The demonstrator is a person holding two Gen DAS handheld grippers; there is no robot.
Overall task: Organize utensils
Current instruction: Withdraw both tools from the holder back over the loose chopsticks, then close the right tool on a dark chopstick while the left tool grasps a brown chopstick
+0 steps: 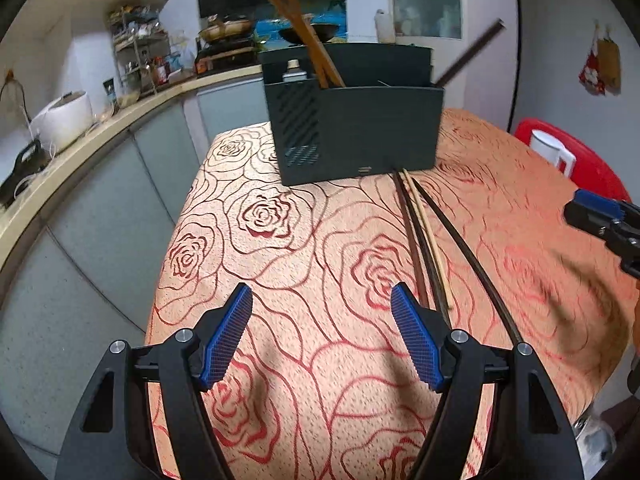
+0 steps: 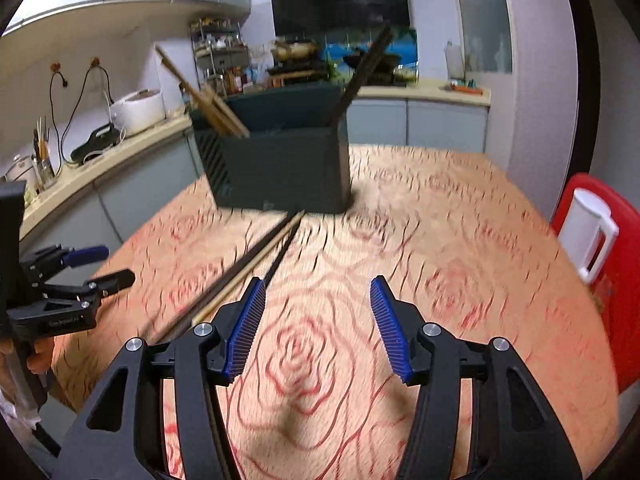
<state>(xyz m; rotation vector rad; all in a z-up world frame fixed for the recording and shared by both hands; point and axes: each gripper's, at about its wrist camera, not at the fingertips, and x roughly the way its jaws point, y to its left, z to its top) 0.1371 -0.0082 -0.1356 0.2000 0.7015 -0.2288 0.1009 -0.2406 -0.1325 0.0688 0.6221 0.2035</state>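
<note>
1. The left claw (image 1: 322, 334) hung low over the counter (image 1: 280, 240), its blue pads (image 1: 226, 336) spread wide apart with nothing between them, aimed forward toward the dark holder (image 1: 356, 128)
2. The right claw (image 2: 318, 326) matched that pose, fingers splayed and empty, tilted down over the rose-patterned cloth and pointing at the same holder (image 2: 280, 168)
3. The holder stood upright at the far end of the counter, and brown chopsticks (image 1: 296, 28) leaned to the left out of its left compartment
4. A single dark chopstick (image 1: 470, 52) slanted out of the holder's right side, tipped to the right
5. Loose chopsticks (image 1: 424, 240) lay flat on the cloth, a mix of dark and pale ones, their far ends touching or just short of the holder's front wall
6. In the left wrist view those loose sticks ran just beside the left claw's right finger, and the outermost dark one passed under that finger's frame
7. In the right wrist view the same sticks (image 2: 248, 268) stretched just left of the right claw's left pad (image 2: 246, 328), near but not gripped
8. Each claw showed at the edge of the other's view, the two held side by side and well apart
9. A white cup (image 2: 588, 236) sat on something red off the counter's right edge
</note>
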